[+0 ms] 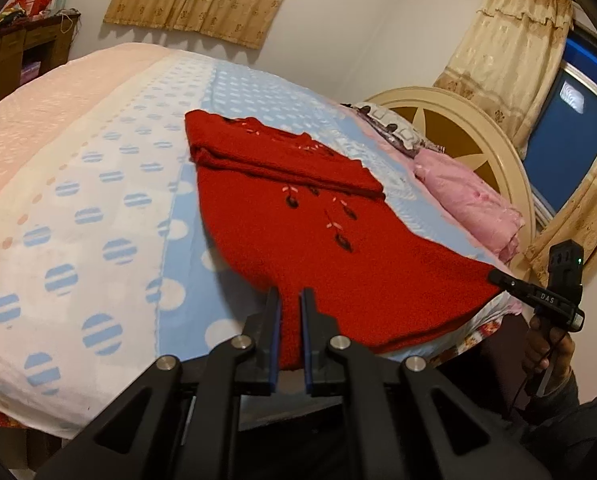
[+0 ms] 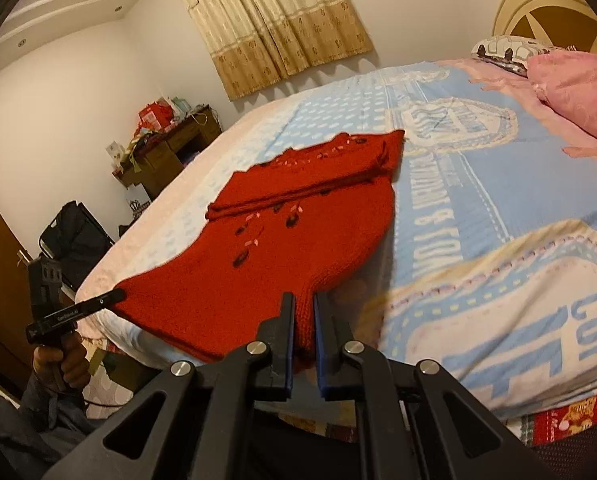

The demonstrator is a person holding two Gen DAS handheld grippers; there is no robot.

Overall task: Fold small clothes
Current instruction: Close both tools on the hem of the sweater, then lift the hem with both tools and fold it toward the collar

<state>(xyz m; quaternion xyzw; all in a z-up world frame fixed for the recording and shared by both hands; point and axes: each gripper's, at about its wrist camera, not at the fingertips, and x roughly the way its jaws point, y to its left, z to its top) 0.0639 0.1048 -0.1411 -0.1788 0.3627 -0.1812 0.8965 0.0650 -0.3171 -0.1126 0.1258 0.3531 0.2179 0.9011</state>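
At the near edge of the bed (image 1: pixel 98 240), your left claw (image 1: pixel 290 300) pinches the sweater (image 1: pixel 318 232) hem at its left corner; your right claw (image 2: pixel 304 304) pinches the right corner. The sweater's long axis runs straight away from both claws, sleeves already folded across the far end. Both sit equally near, so I'd carry the hem forward.

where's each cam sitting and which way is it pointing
Left wrist: sits on the left tool, looking along its fingers across the bed; the right tool and its hand show at right.
Right wrist: sits on the right tool, facing the curtained wall; the left tool shows at left.
Shared: the red sweater, each tool clamping a near hem corner.
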